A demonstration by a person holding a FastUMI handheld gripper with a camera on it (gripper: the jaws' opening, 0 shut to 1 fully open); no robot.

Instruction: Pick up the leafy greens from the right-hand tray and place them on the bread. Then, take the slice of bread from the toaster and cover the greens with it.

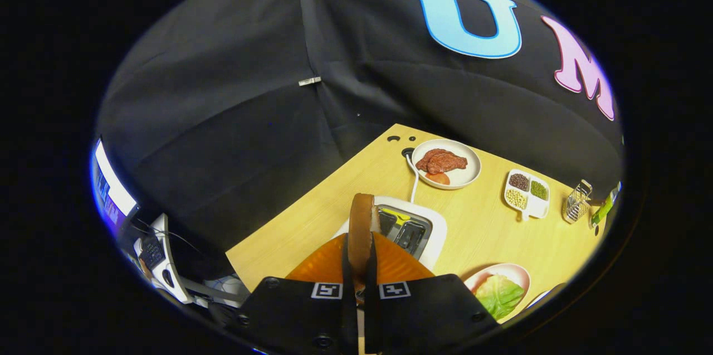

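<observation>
My gripper (360,252) is shut on a slice of bread (361,218), held upright and edge-on between both fingers. The slice hangs just above the white toaster (431,232), whose two slots (409,232) show right behind it. To the right of my fingers, close by, lies a leaf of greens (498,295) on a light plate (518,272). Whether bread lies under the greens cannot be told. My fingers hide the table below the slice.
Beyond the toaster stands a white plate (468,176) with pieces of meat (441,161). Right of it sit a divided dish of beans (526,190) and a small wire rack (576,202). A monitor and cables (114,190) stand off the wooden table's left side.
</observation>
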